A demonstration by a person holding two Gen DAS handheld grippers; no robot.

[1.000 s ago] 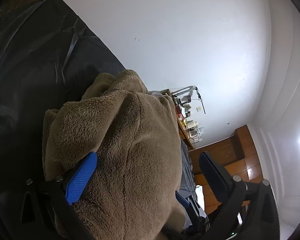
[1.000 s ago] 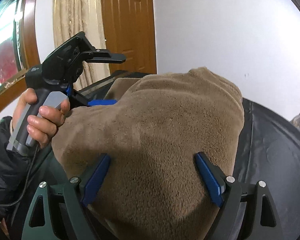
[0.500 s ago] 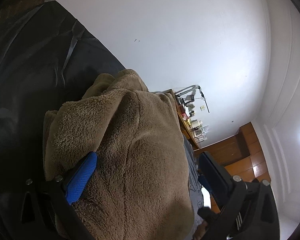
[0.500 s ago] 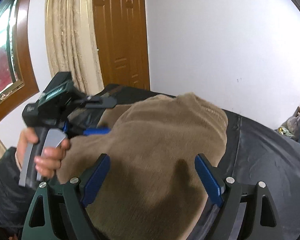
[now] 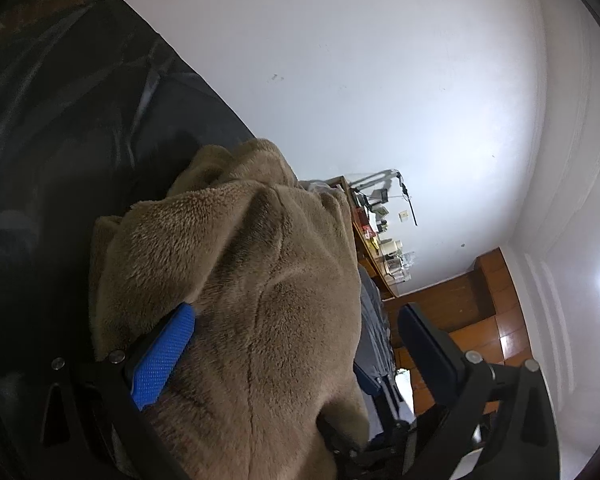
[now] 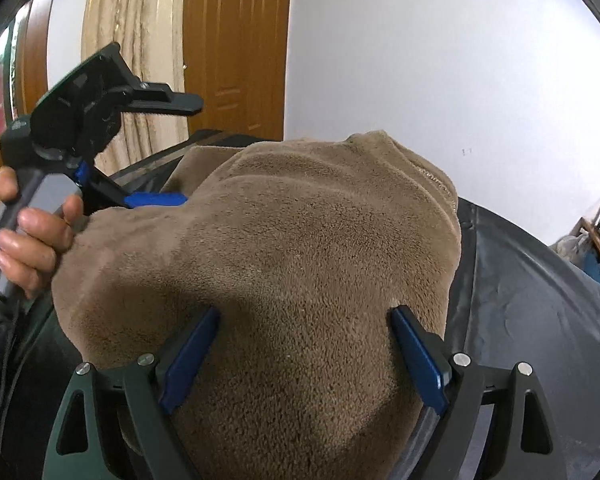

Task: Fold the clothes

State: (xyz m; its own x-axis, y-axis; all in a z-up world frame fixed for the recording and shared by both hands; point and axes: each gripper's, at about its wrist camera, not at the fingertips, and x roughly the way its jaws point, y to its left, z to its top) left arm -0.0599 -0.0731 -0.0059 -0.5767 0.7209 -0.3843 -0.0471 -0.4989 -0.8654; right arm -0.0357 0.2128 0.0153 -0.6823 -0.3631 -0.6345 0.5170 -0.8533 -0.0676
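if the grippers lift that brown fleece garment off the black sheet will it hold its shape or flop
Likely flop: the brown fleece garment already drapes in soft rounded folds over the right gripper and the left gripper. Its thick pile probably grips the blue pads rather than slipping. It looks bulky, so probably light for its size, though edges may drag on the black sheet.
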